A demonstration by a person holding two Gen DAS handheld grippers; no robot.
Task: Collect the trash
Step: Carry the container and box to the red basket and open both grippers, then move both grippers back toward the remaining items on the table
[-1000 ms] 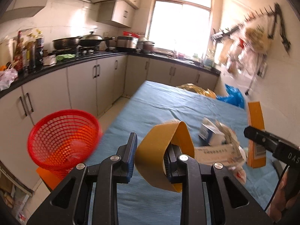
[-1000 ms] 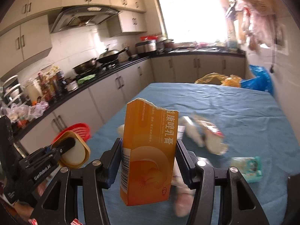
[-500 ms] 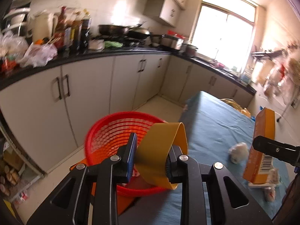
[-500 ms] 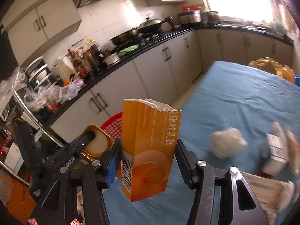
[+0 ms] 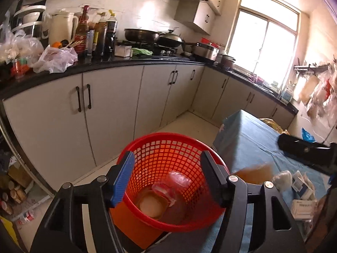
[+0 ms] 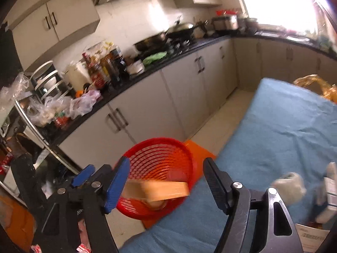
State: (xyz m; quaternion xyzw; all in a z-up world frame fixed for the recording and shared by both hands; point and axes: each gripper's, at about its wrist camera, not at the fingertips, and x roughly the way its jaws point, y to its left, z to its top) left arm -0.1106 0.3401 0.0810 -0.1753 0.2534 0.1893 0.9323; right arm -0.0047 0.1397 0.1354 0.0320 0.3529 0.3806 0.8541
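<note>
The red mesh basket stands on the floor beside the blue-clothed table. My left gripper hangs over it, jaws opening with nothing between them. A yellow tub and clear plastic lie in the basket's bottom. In the right wrist view my right gripper is also opening above the basket. The orange carton, blurred and lying flat, is free of the pads just over the basket's near rim. It shows as an orange blur in the left wrist view.
White cupboards under a cluttered black counter run behind the basket. An orange stool sits under the basket. On the cloth lie a crumpled tissue, small cartons and a yellow bag at the far end.
Both grippers swung left from the table to the basket. Both have opened. The yellow tub now lies in the basket and the orange carton has left the right gripper.
</note>
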